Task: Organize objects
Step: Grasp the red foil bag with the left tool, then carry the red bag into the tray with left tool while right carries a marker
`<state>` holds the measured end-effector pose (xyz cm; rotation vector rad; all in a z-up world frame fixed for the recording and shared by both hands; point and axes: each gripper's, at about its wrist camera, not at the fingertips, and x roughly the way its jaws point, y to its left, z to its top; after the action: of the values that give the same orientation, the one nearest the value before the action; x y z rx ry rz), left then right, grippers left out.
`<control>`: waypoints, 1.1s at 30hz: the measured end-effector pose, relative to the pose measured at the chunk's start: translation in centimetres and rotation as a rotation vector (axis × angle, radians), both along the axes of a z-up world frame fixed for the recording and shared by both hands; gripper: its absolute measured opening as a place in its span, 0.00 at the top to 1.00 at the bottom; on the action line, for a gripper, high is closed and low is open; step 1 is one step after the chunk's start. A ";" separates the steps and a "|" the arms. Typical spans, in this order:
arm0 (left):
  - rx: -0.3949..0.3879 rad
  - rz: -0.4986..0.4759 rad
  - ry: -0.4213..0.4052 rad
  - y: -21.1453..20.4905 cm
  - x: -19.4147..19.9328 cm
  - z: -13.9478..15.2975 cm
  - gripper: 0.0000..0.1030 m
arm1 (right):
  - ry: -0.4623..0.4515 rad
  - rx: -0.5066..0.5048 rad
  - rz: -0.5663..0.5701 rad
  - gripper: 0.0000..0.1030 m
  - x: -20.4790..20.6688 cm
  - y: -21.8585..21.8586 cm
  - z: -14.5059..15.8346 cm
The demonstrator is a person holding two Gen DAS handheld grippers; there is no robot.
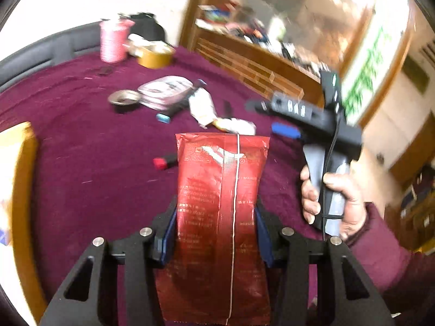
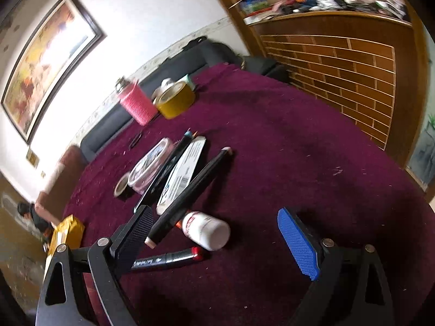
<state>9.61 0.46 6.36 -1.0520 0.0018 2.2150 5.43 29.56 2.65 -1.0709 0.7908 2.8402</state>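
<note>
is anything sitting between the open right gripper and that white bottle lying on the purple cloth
Yes, partly. A black marker lies slanted across the approach, its near end beside the left finger, touching or just short of the white bottle. The right gripper is open, and the bottle already lies between its fingers.

On the counter (image 2: 299, 149) lie three markers (image 2: 190, 190), two tape rolls (image 2: 176, 100), one white bottle (image 2: 206, 229), one pink cup (image 2: 136, 103) and one red packet (image 1: 223, 190).
</note>
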 end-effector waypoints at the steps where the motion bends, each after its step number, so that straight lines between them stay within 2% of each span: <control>1: 0.011 0.021 0.016 -1.0 0.7 0.7 0.53 | -0.004 0.023 0.014 0.07 0.0 -0.4 0.2; 6: 0.030 0.116 0.119 -6.3 3.3 3.4 0.53 | -0.054 0.119 0.064 0.07 -0.3 -2.0 1.2; 10: 0.067 0.173 0.124 -9.2 3.4 3.5 0.53 | -0.126 0.081 0.081 0.08 -2.6 -1.7 1.8; 12: 0.079 0.198 0.112 -10.3 3.4 3.1 0.53 | -0.153 0.057 0.061 0.16 -4.0 -1.3 1.9; 14: 0.089 0.218 0.097 -11.1 3.4 2.9 0.53 | -0.211 0.066 0.026 0.38 -5.9 -1.2 1.6; 17: 0.087 0.240 0.084 -11.7 3.1 2.4 0.53 | -0.314 0.063 0.010 0.55 -8.6 -1.5 0.0; 18: 0.083 0.251 0.083 -12.1 3.2 2.3 0.53 | -0.340 0.060 -0.003 0.56 -9.2 -1.5 -0.6; 21: 0.083 0.273 0.086 -13.0 3.5 2.3 0.53 | -0.351 0.108 -0.031 0.65 -9.8 -2.0 -0.7; 22: 0.084 0.279 0.088 -13.2 3.6 2.2 0.53 | -0.342 0.117 -0.035 0.76 -9.6 -2.1 -0.7; 23: 0.088 0.287 0.091 -13.7 3.8 2.2 0.53 | -0.336 0.100 -0.021 0.83 -9.4 -2.0 -0.8; 28: 0.099 0.335 0.097 -15.4 3.5 2.2 0.53 | -0.262 -0.008 0.000 0.83 -6.9 -0.9 0.0; 33: 0.108 0.390 0.107 -17.4 4.2 2.3 0.53 | -0.184 -0.100 0.087 0.83 -4.0 -2.5 2.1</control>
<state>13.81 -16.93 8.66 -0.9335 -0.2953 2.5847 1.39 27.09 4.79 -1.3890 0.8998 2.7420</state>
